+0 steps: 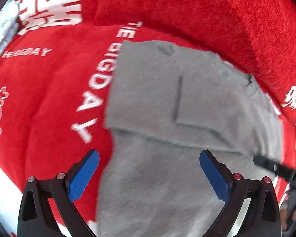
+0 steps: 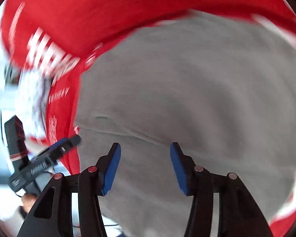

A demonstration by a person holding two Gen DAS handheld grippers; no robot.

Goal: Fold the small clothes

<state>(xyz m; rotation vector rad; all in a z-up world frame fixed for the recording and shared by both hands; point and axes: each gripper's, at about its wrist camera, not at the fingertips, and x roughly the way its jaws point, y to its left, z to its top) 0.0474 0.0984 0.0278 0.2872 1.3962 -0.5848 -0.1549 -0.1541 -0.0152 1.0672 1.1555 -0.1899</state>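
Observation:
A small grey garment (image 1: 167, 108) lies on a red plush cover, folded over so one layer's hem crosses the layer beneath. My left gripper (image 1: 149, 156) is open and empty just above its near part. The garment also fills the right wrist view (image 2: 187, 83), blurred by motion. My right gripper (image 2: 145, 148) is open and empty over it, near the fold edge. The right gripper's black body (image 1: 274, 167) shows at the garment's right edge in the left wrist view. The left gripper (image 2: 67, 142) shows at the garment's left edge in the right wrist view.
The red cover (image 1: 49, 98) carries white lettering and drapes a raised back cushion (image 1: 187, 9). A pale patterned cloth (image 1: 4, 25) lies at the far left. A white surface (image 1: 2, 193) shows beyond the cover's near left edge.

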